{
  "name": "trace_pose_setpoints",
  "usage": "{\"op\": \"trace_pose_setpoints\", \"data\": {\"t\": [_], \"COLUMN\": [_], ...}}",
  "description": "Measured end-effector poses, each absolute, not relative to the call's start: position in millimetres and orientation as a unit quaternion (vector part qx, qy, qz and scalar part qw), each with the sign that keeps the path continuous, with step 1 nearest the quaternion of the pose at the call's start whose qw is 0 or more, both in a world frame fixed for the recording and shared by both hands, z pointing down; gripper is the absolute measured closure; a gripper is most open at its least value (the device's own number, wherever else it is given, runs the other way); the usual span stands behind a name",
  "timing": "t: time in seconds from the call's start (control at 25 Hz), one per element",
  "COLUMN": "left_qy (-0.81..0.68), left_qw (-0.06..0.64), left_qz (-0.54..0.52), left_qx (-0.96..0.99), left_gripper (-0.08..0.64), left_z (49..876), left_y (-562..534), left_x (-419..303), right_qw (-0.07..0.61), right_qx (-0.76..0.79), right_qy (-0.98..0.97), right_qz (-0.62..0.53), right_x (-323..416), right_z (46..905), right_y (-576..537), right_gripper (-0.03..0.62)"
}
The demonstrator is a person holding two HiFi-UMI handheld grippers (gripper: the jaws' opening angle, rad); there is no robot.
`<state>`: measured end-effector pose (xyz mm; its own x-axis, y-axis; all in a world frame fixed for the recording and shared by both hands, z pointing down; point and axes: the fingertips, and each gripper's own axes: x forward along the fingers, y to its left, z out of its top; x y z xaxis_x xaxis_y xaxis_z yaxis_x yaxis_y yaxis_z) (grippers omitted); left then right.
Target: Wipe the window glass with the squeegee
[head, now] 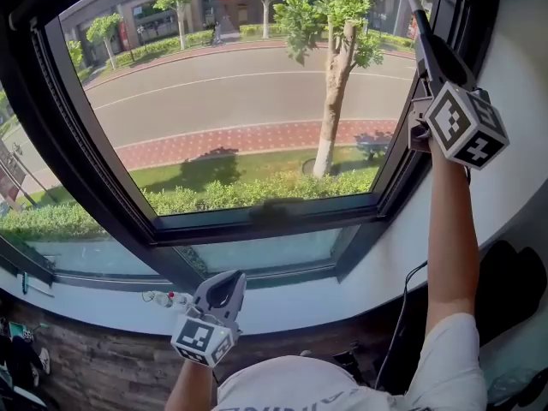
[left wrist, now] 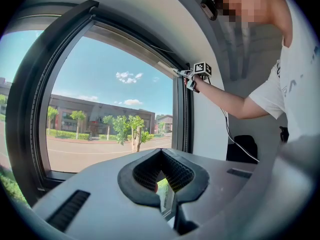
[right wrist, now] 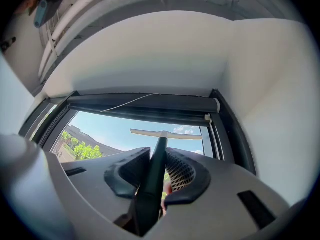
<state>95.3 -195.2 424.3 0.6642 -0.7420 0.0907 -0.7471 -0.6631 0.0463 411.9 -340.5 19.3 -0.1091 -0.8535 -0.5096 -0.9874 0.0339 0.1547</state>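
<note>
Right tongs (right wrist: 159,156) clamp squeegee (right wrist: 152,194) (head view crops blade (right wrist: 165,134)).

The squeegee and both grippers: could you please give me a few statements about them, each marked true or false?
1. The right gripper is shut on the squeegee handle. True.
2. The squeegee blade sits at the bottom edge of the window glass. False: it is high up, just under the upper frame.
3. The left gripper holds a cloth. False: its jaws are together with nothing between them.
4. The left gripper is low by the sill, and the right gripper is raised at the window's right side. True.
</note>
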Motion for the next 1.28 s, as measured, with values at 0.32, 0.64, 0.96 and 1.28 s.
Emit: {"op": "trace_pose_setpoints", "data": {"t": [0.32, 0.64, 0.96, 1.28], "left_qy": [-0.419, -0.418, -0.391, -0.387], "left_qw": [0.041, 0.038, 0.027, 0.037], "left_qz": [0.029, 0.026, 0.022, 0.019], "left_qx": [0.907, 0.907, 0.92, 0.921], "left_gripper": [0.545, 0.545, 0.545, 0.546], "left_z": [423, 422, 420, 423], "left_y": [-194, -193, -187, -182], "left_x": [86, 85, 95, 100], "right_qw": [0.112, 0.079, 0.061, 0.028], "right_qx": [-0.662, -0.666, -0.672, -0.673], "right_qy": [0.7, 0.707, 0.711, 0.721], "right_qz": [0.244, 0.224, 0.198, 0.166], "right_x": [408, 412, 413, 416], "right_z": [55, 115, 168, 221], "right_y": [-333, -328, -324, -318], "right_gripper": [0.492, 0.492, 0.492, 0.492]}}
